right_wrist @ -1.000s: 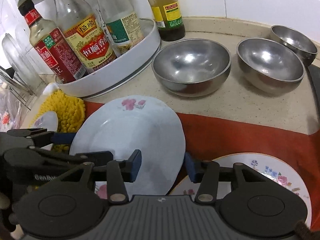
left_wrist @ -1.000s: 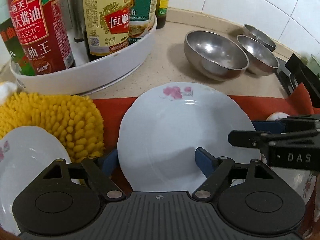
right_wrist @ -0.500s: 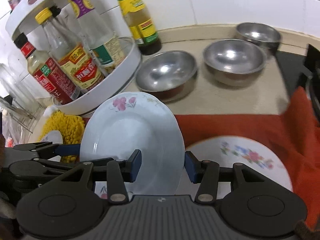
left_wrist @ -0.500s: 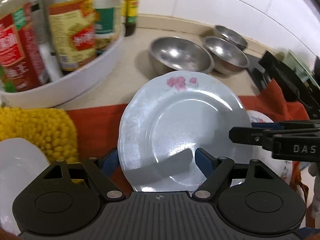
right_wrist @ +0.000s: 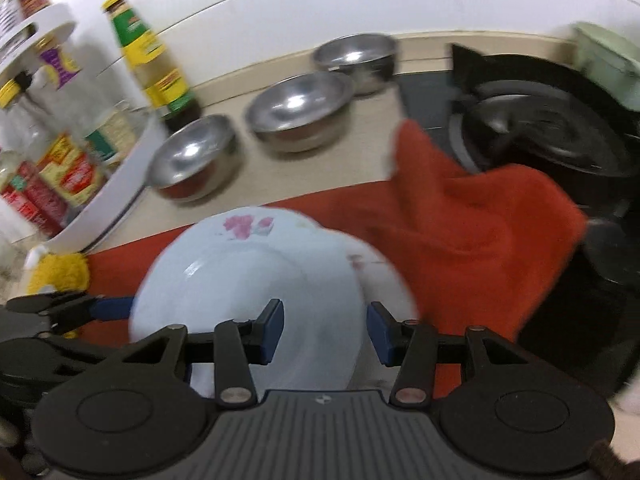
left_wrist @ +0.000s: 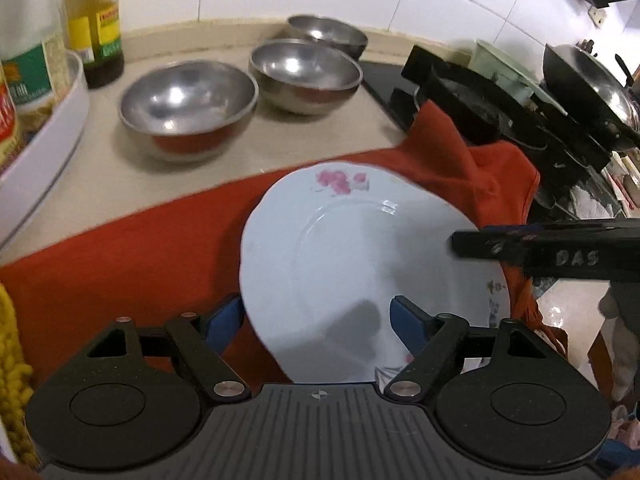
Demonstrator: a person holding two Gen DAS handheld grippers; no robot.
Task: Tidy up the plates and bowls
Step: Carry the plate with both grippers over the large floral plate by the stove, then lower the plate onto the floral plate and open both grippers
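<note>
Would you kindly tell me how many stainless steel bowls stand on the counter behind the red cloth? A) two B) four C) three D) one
C: three steel bowls stand in a row, the nearest bowl, the middle bowl and the farthest bowl by the wall.

Right view motion-blurred. Second plate [left_wrist: 498,294] mostly hidden under white plate [left_wrist: 340,264]; bottles [left_wrist: 28,76] cut off at frame edge; white plate's near rim hidden behind tool body.

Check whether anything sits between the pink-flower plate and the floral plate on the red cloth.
Nothing visible does. The pink-flower plate overlaps the floral plate, whose rim shows at its right edge. The space beneath is hidden.
</note>
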